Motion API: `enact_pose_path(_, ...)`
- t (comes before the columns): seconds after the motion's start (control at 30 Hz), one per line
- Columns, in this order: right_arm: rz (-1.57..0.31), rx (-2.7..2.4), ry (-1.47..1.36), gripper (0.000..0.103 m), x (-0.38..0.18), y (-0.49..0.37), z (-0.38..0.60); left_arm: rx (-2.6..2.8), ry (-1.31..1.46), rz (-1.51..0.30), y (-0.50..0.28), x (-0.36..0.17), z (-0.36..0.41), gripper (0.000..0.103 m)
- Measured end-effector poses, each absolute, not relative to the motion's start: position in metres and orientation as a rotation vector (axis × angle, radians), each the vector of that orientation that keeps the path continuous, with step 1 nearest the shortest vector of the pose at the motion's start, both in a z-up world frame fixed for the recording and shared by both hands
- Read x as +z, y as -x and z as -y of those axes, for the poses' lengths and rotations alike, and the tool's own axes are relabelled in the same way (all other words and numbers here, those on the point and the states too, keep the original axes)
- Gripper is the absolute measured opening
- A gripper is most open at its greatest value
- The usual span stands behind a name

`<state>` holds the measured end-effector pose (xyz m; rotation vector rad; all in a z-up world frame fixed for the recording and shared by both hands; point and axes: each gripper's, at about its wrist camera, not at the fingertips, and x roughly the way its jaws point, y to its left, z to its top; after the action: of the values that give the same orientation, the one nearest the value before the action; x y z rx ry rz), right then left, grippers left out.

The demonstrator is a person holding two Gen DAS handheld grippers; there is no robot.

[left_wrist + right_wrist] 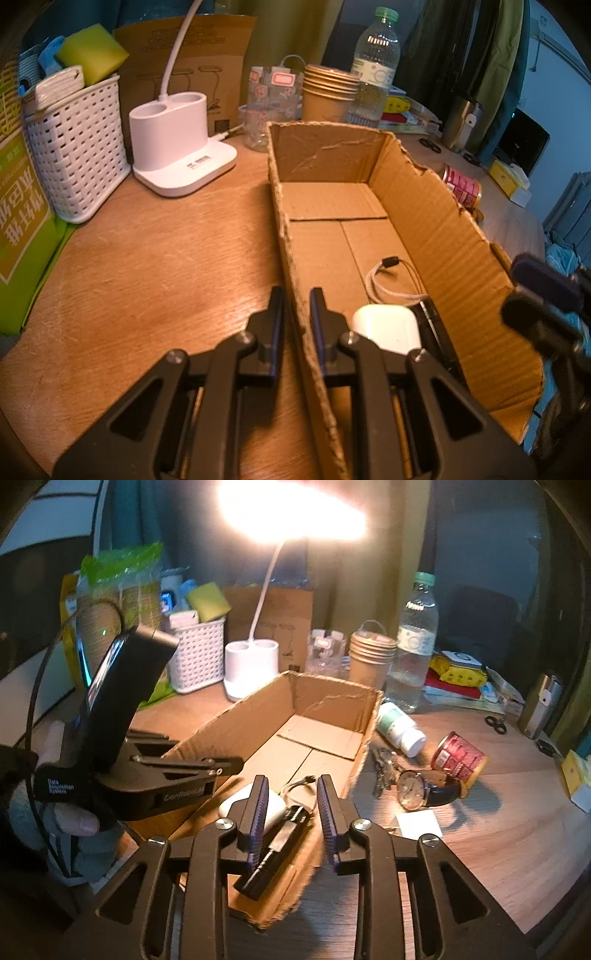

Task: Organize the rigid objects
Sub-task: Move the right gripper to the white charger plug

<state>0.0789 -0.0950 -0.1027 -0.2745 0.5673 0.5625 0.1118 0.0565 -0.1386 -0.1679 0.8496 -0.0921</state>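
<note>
Our left gripper [295, 314] is clamped on the near wall of the cardboard box [436, 221]. Our right gripper [291, 805] hangs over the box, jaws apart and empty. Inside lie one white case [251, 805], smooth and slippery, and one black flashlight [280, 842], hard and thin; we would pinch its middle. Outside wait one watch [417, 786], one red can [460, 758], and one pill bottle [399, 725].

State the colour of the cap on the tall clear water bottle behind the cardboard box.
Pale green; the water bottle shows it best in the left wrist view.
</note>
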Motion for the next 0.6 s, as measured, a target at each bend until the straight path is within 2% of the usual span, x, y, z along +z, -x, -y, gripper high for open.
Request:
enact_pose_path(0.2, -0.553, 0.511, 0.236, 0.038, -0.097, -0.087, 0.115, -0.092, 0.167, -0.851, -0.112, -0.138, -0.056, 0.015)
enact_pose_path(0.3, -0.553, 0.475, 0.21, 0.047, -0.096, -0.093, 0.127, -0.092, 0.167, -0.851, -0.112, -0.138, -0.056, 0.015)
enact_pose_path(0.6, -0.572, 0.371, 0.141, 0.051, -0.105, -0.113, 0.165, -0.092, 0.166, -0.851, -0.112, -0.138, -0.056, 0.015)
